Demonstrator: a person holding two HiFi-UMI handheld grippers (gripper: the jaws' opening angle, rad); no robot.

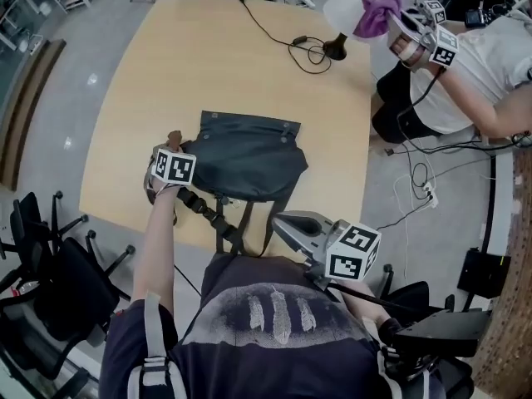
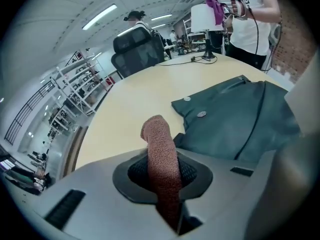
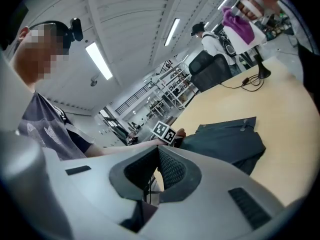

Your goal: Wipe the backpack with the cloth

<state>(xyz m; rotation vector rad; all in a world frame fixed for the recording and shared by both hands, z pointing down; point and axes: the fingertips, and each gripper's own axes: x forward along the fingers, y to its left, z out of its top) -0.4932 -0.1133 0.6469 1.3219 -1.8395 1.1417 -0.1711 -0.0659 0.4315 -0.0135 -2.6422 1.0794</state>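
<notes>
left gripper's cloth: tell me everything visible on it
The cloth is reddish-brown with a knobbly, towel-like weave, bunched into a narrow strip. The left gripper is shut on its lower part; the free end sticks up past the pads, rounded and leaning slightly left. It sits over the table, just left of the dark backpack near its corner. Whether the tip touches the backpack can't be told.

Lab or workshop space: ceiling strip lights (image 2: 100, 16), metal shelving racks (image 2: 75, 84), office chairs (image 1: 50, 281), cables (image 1: 303, 48) across a wooden worktop (image 1: 150, 81).
</notes>
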